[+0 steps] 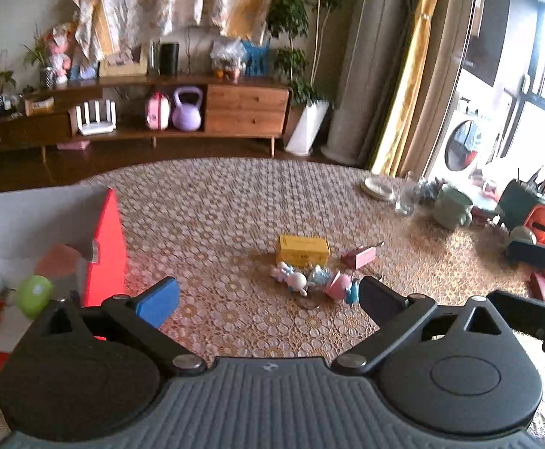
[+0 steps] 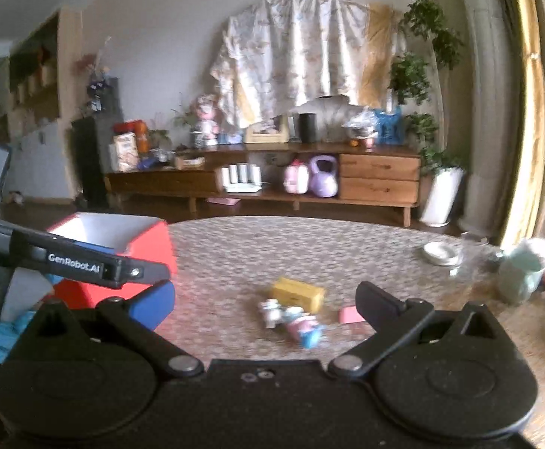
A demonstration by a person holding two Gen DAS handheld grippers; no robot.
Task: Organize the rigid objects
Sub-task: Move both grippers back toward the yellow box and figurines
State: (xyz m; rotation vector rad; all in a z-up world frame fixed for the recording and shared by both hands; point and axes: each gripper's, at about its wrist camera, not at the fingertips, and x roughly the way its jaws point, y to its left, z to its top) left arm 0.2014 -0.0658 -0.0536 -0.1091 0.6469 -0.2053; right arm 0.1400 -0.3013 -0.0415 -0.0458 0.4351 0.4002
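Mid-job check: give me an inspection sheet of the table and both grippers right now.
Surface: round table, lace-patterned cloth.
Job's things: yellow box, pink box, small toy figures clustered mid-table; red bin at left holds a green ball.
Clutter: plates, glass, green mug at far right.
Grippers: left gripper open, empty; right gripper open, empty.
Cables: nothing seen.
Surroundings: wooden sideboard, potted plant.

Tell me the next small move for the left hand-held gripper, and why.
Probably ease the left hand-held gripper forward and down onto the small toy figures. Its jaws stand wide open with nothing between them, the toys lie loose just ahead on the table, and the red box sits close by.
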